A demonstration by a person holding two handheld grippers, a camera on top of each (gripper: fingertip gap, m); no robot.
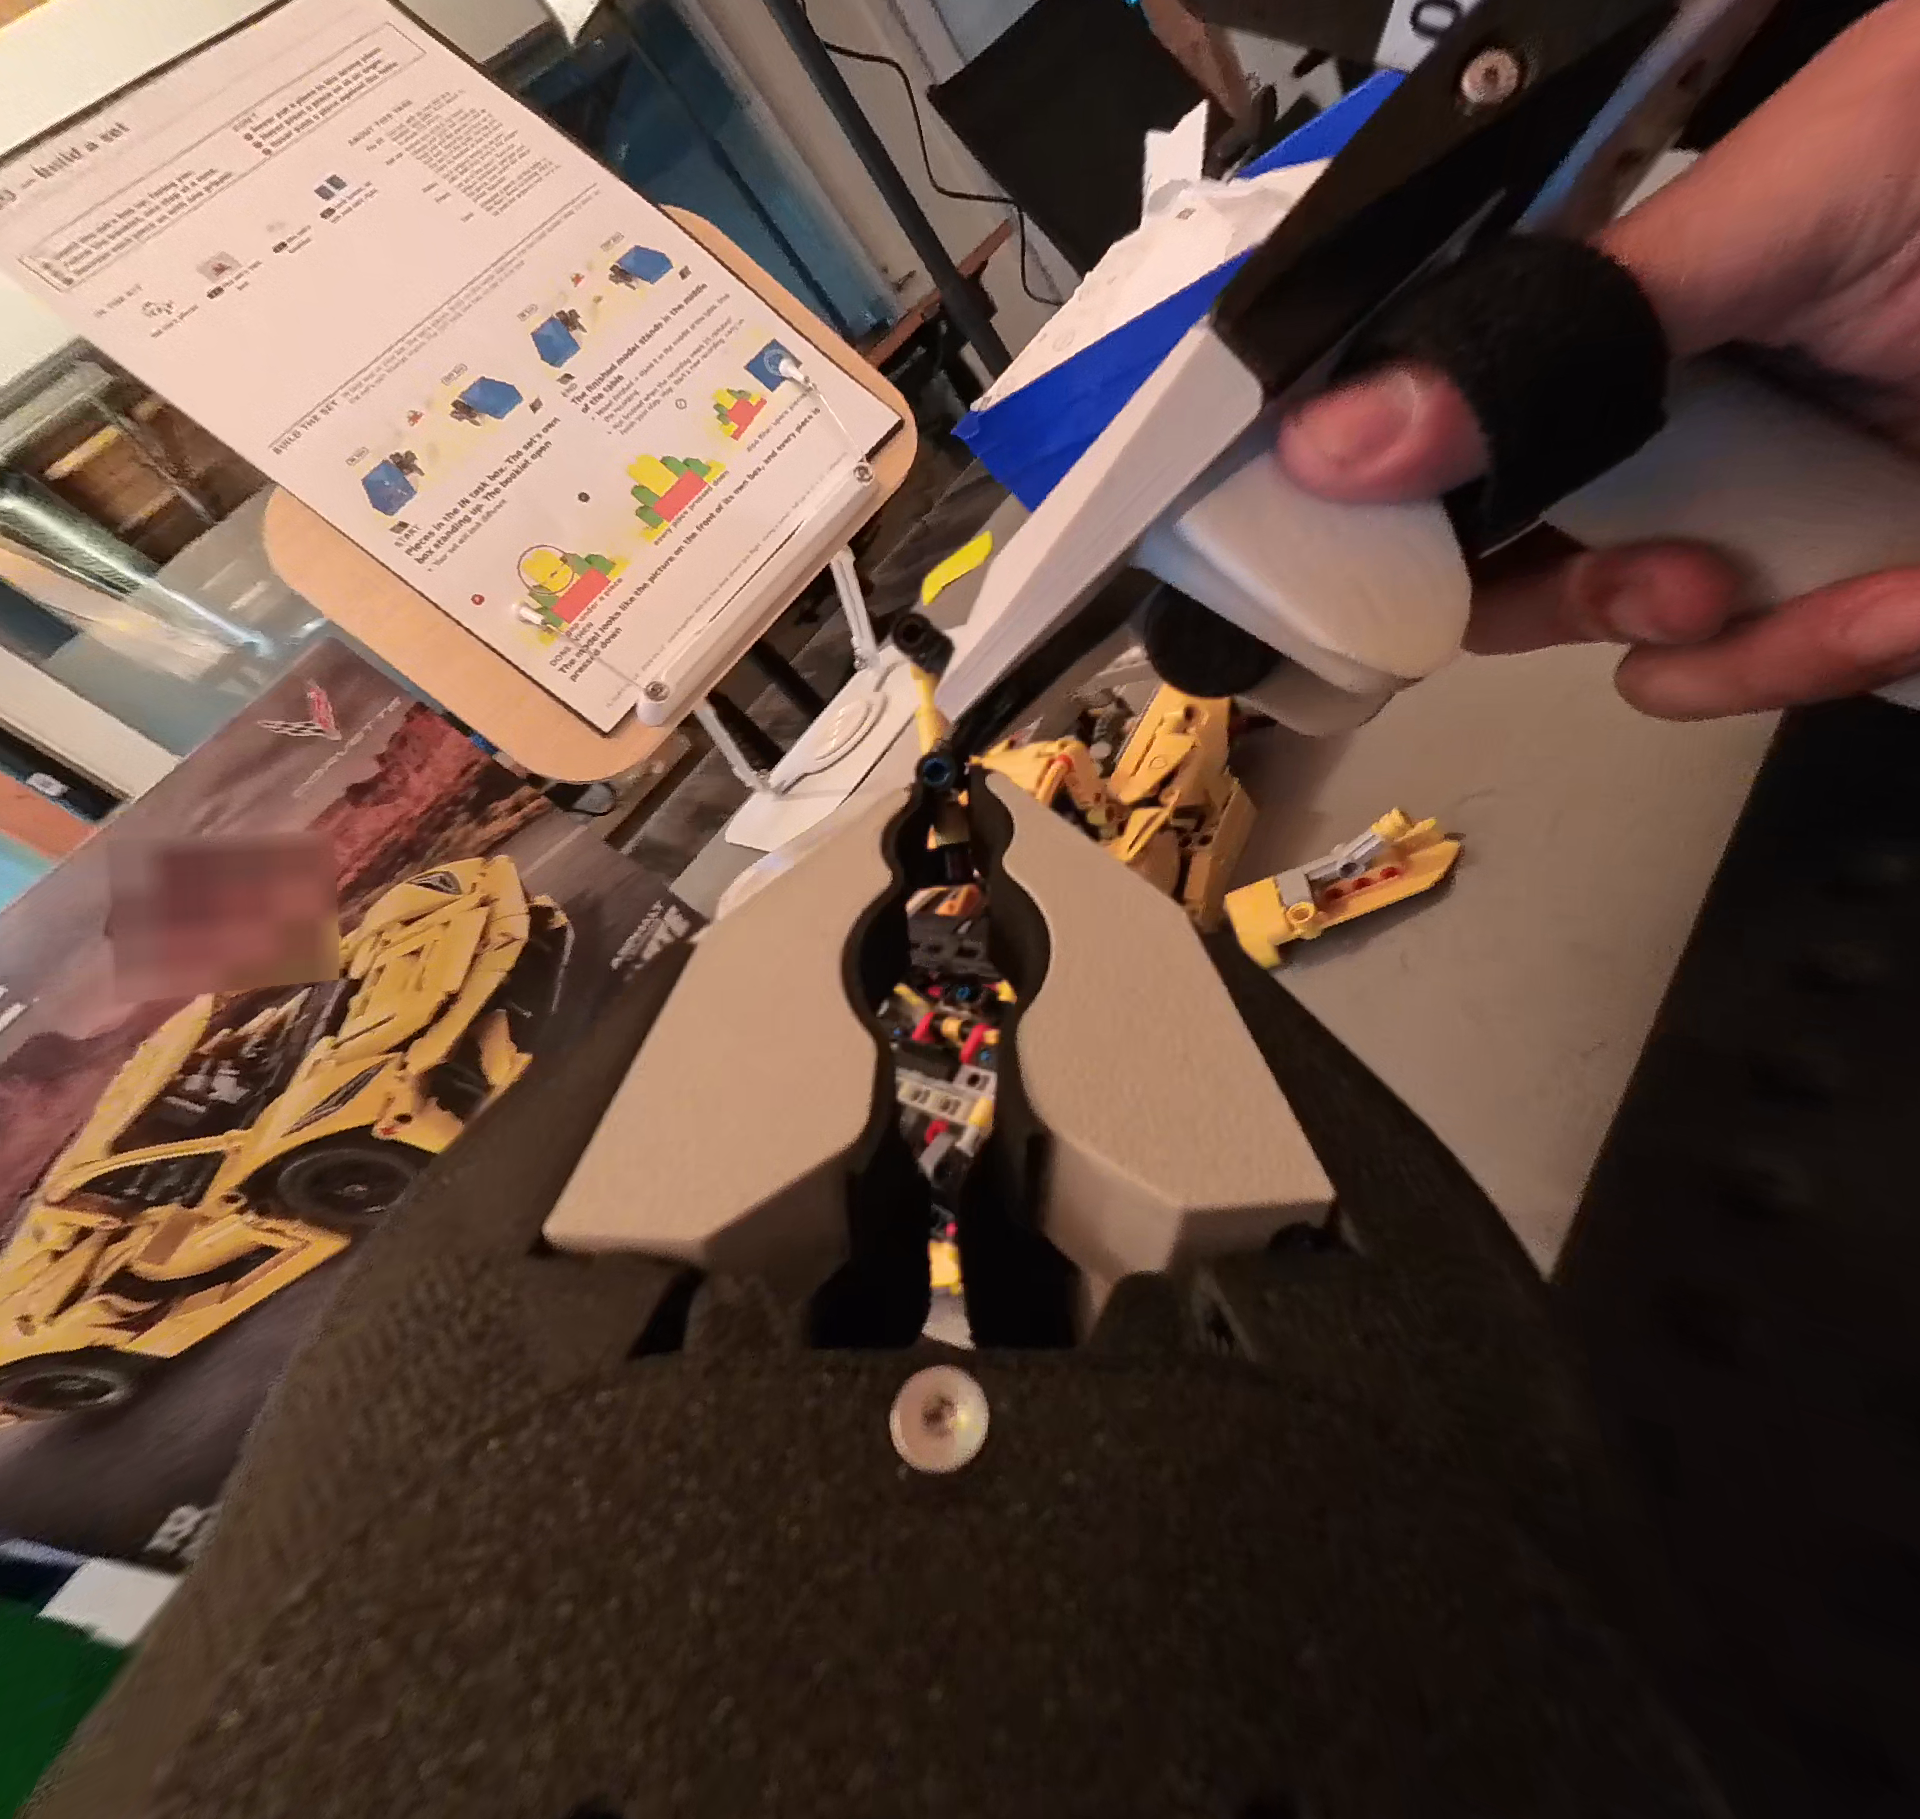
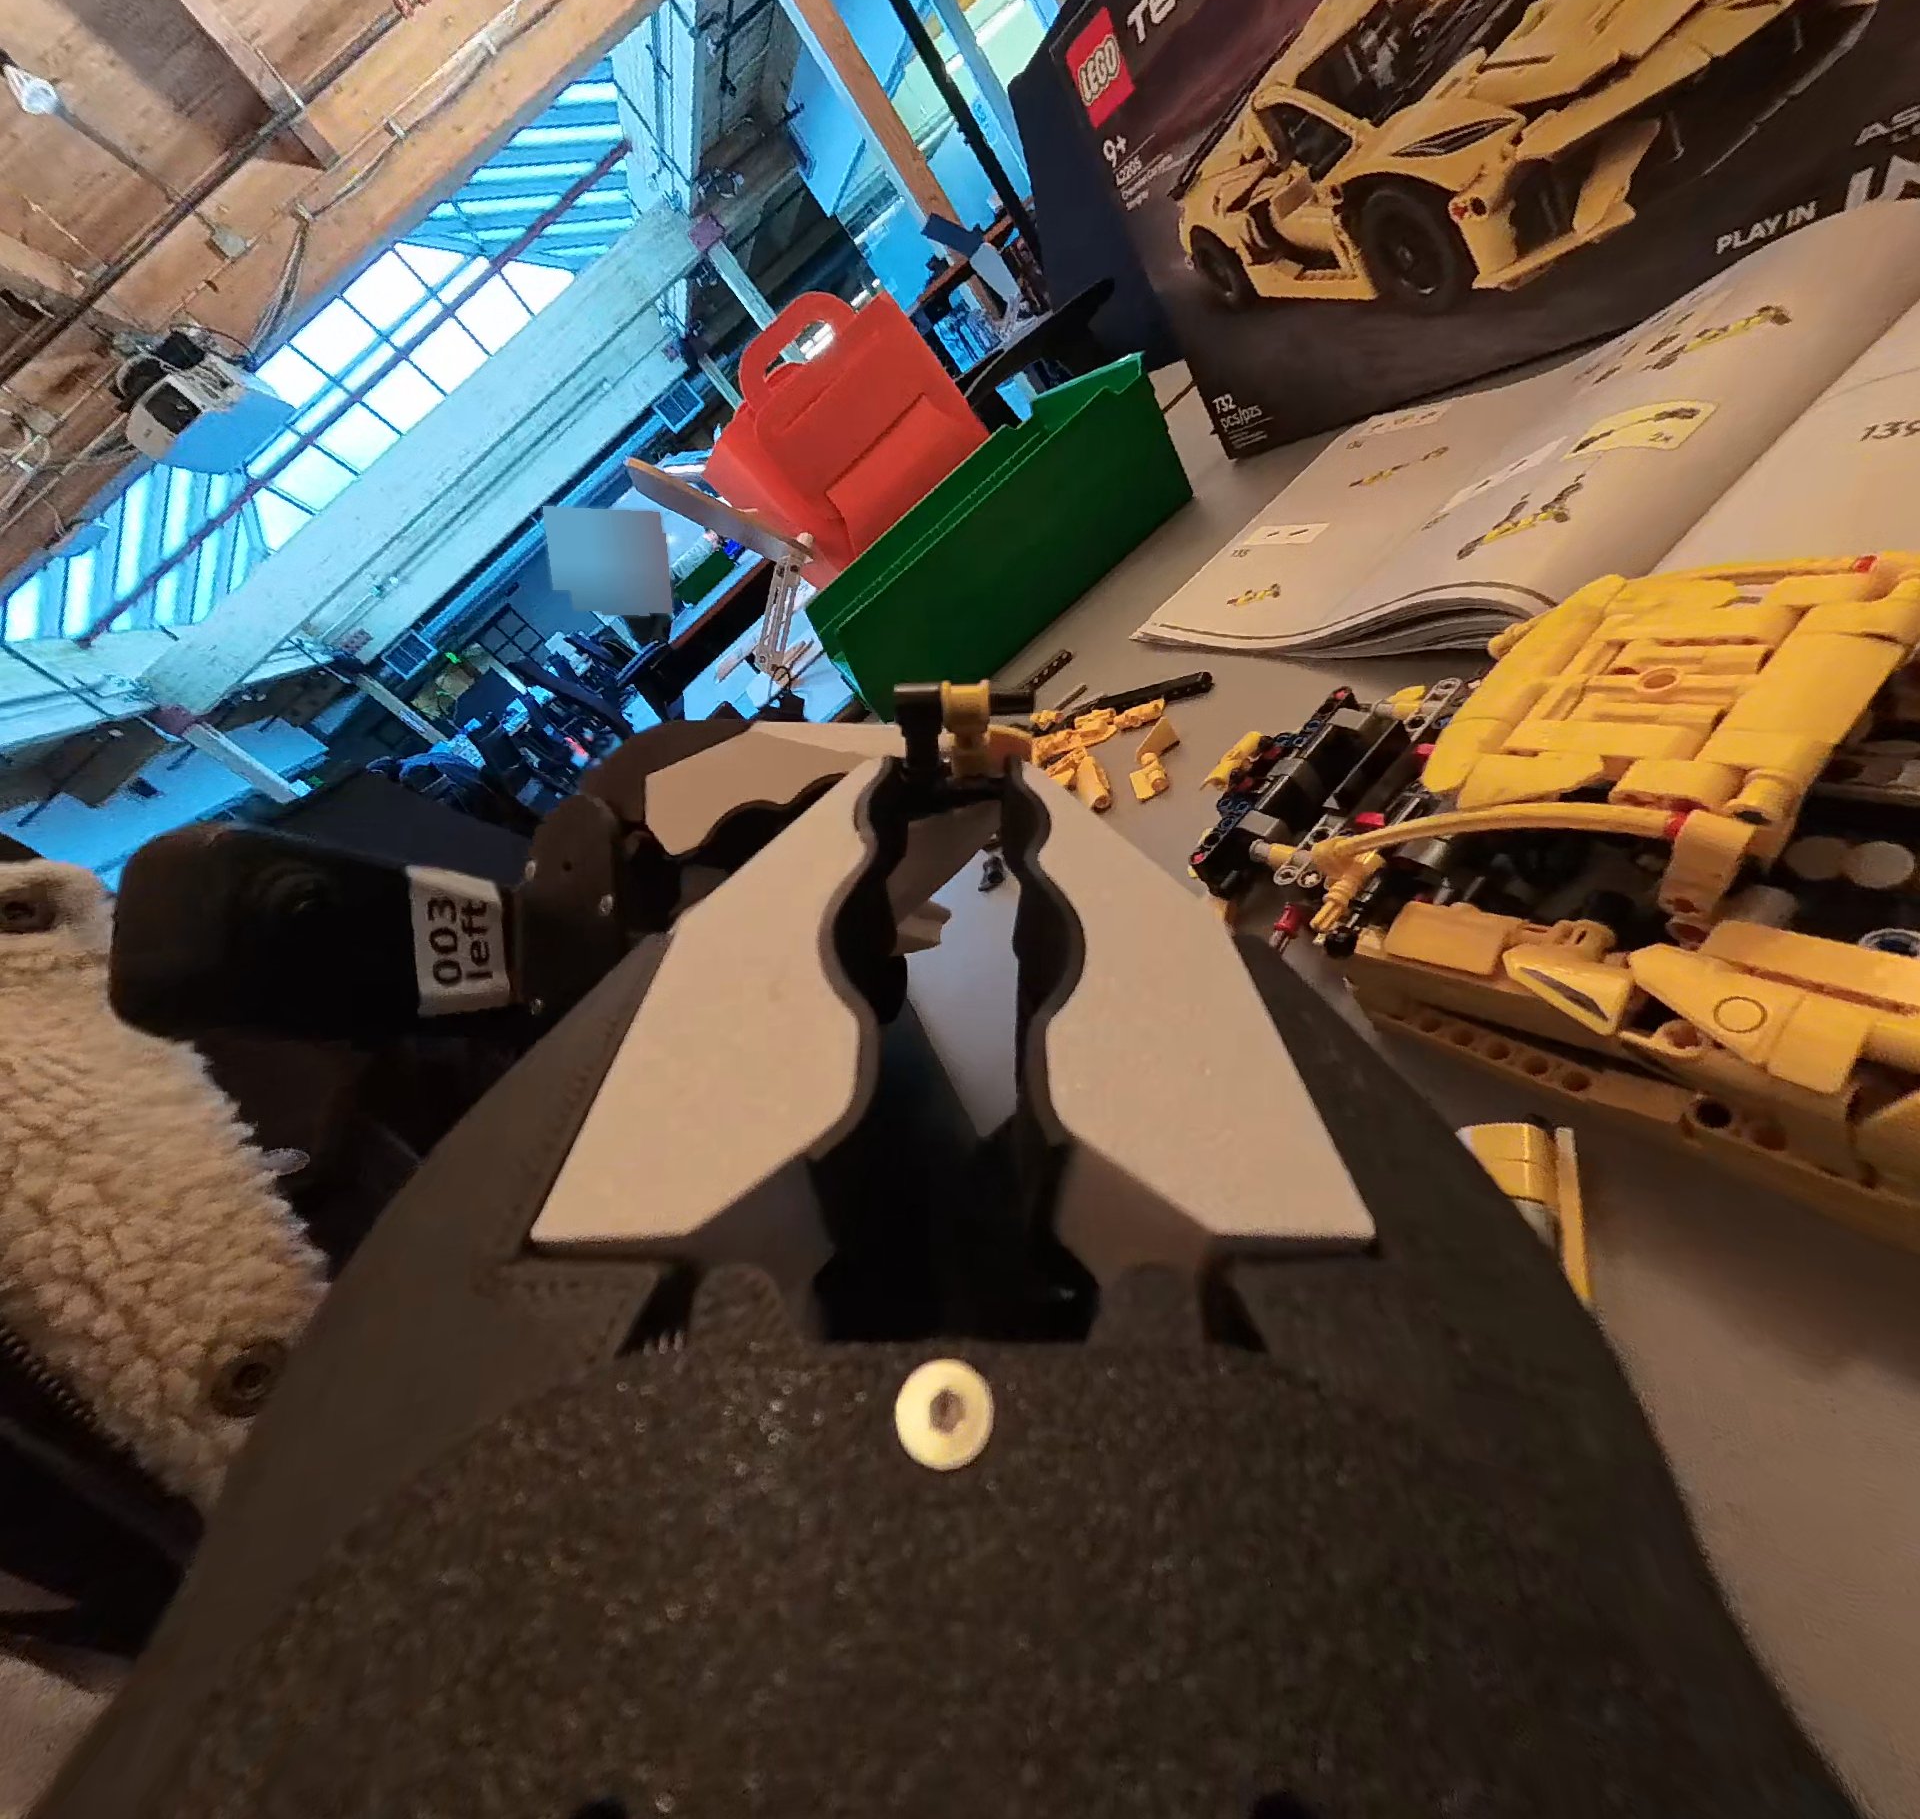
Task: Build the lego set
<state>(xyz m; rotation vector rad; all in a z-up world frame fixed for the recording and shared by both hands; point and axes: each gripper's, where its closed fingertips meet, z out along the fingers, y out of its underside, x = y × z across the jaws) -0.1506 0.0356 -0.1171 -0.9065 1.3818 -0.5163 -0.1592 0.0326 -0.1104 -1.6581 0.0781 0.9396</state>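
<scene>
My left gripper (image 1: 952,780) is shut on the lower end of a small piece (image 1: 928,704): a thin yellow rod with a blue pin at the bottom and a black connector on top. My right gripper (image 2: 948,767), held by a hand (image 1: 1704,481), reaches in from the upper right and is shut on the same small piece (image 2: 961,722), seen there as a black and a yellow connector. The left gripper's fingers (image 2: 727,782) show just to the left of it. The half-built yellow car (image 2: 1662,834) lies on the grey table (image 2: 1714,1354), also behind my left fingers (image 1: 1153,793).
A small yellow sub-assembly (image 1: 1340,886) lies on the table. Loose yellow pieces (image 2: 1101,751), an open instruction booklet (image 2: 1507,491), the set's box (image 2: 1507,107), a green bin (image 2: 1018,533) and a red bag (image 2: 842,419) stand beyond. An instruction sheet on a stand (image 1: 468,335) is at the left. My two grippers' fingertips are within a few centimetres of each other.
</scene>
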